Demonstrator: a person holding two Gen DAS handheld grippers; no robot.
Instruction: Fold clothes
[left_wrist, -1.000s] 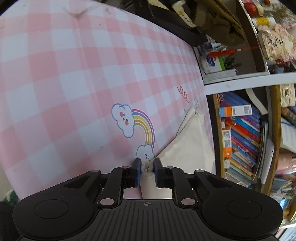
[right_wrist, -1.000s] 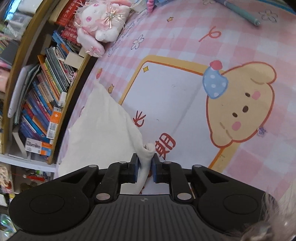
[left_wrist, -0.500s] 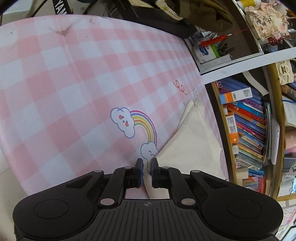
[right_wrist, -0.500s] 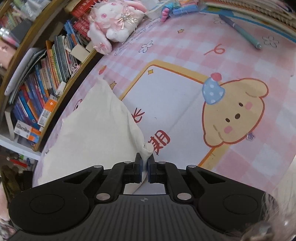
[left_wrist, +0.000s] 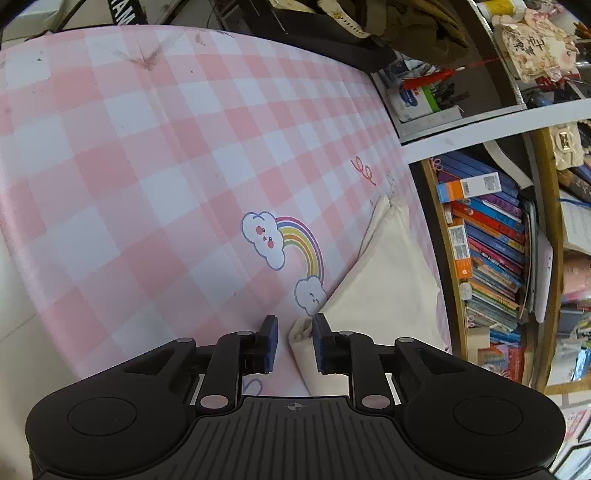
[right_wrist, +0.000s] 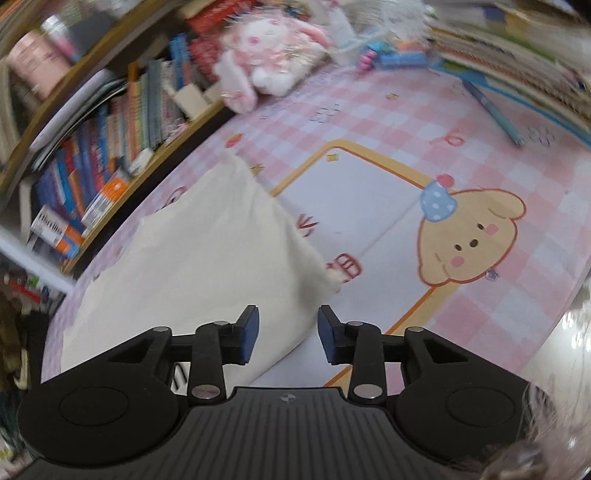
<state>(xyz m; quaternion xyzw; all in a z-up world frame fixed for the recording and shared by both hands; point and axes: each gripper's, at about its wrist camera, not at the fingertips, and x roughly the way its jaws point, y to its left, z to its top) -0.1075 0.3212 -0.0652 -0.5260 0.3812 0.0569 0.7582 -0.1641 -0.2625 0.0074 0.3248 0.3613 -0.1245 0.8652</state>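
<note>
A cream cloth (left_wrist: 384, 280) lies folded on the pink checked table mat (left_wrist: 147, 177), close to the table's shelf-side edge. My left gripper (left_wrist: 294, 328) stands open, with the cloth's near corner lying loose between its fingers. In the right wrist view the same cream cloth (right_wrist: 199, 266) spreads flat with one corner slightly raised. My right gripper (right_wrist: 288, 323) is open just above the cloth's near edge, holding nothing. That view is blurred by motion.
A bookshelf (left_wrist: 491, 258) full of books runs along the table's edge beside the cloth. A pink plush toy (right_wrist: 269, 62), pens (right_wrist: 495, 114) and stacked notebooks sit at the table's far end. The mat shows a rainbow print (left_wrist: 295, 243) and a cartoon dog (right_wrist: 469, 236).
Both grippers held cloth corners before and have opened now, letting the cloth drop onto the mat. Both have pulled back and risen a little.
</note>
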